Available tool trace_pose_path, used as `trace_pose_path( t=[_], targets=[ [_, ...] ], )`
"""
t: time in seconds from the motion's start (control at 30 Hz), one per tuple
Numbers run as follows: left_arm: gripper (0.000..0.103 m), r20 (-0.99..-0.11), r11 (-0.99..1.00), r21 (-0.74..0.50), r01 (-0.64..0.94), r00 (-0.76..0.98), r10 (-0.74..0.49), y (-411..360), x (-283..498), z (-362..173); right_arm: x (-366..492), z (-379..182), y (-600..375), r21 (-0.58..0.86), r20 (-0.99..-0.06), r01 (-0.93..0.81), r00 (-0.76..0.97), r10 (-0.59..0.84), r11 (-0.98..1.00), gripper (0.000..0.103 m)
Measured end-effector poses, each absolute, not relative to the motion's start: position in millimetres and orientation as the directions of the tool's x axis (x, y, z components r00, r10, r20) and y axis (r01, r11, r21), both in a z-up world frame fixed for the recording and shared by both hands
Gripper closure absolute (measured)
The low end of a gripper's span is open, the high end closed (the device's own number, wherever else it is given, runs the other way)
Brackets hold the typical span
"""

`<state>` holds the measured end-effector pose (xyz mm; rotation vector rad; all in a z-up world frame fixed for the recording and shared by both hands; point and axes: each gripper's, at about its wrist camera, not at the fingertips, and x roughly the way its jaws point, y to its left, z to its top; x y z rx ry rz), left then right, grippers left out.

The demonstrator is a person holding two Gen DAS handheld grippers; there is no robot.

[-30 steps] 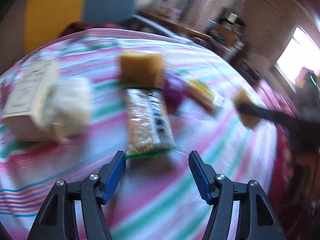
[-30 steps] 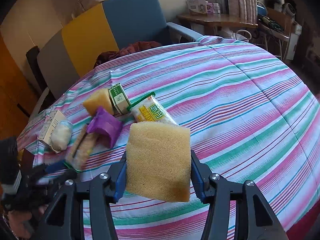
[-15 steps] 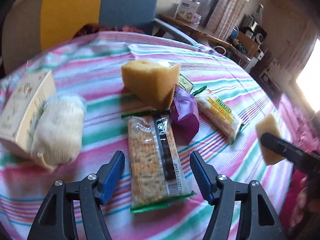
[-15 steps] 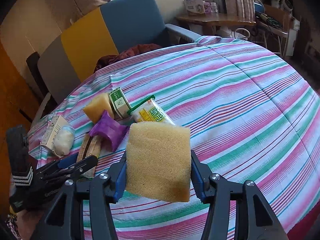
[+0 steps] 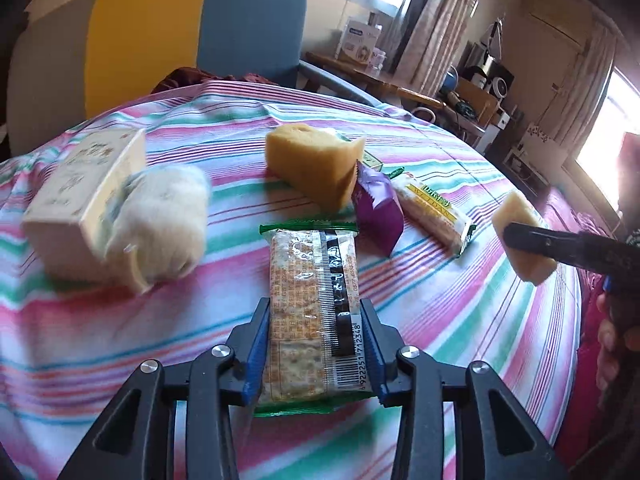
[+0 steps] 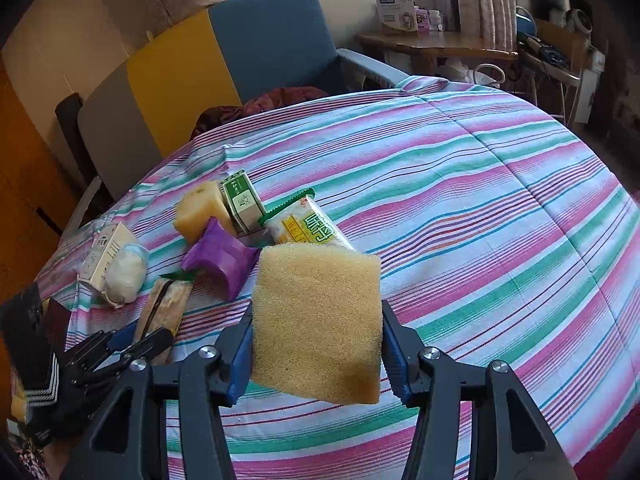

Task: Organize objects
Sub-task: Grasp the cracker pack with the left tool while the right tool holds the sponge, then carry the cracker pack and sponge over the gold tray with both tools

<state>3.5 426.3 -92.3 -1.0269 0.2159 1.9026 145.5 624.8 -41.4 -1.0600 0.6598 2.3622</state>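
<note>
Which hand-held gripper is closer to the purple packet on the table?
Left. The left hand-held gripper grips the cracker pack lying beside the purple packet; the right hand-held gripper holds a sponge farther away.

daylit, window (image 5: 608, 120) glare right, fisheye bend, left blur

Left wrist view: low and close over the striped tablecloth (image 5: 460, 300), facing the chair (image 5: 192, 32) at upper left of frame; cracker pack (image 5: 314, 312) fills bottom centre. Right wrist view: higher, farther back, same table (image 6: 480, 208) seen wide, chair (image 6: 224, 64) upper left. Shared: item cluster, purple packet (image 5: 378, 208) (image 6: 222, 258), cracker pack (image 6: 166, 304) at left, chair. Each view catches the other gripper at a frame edge.
</note>
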Motion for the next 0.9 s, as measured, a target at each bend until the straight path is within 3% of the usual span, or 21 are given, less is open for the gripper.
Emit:
trace_pose_path(
  t=[0.9],
  targets=[
    [0.062, -0.618, -0.642, -0.277, -0.715, -0.38, 0.688, 310.2, 39.9, -70.1, 129.0, -44.9, 599.7, -0.037, -0.793, -0.534, -0.499, 0.35, -0.845, 0.047]
  ],
)
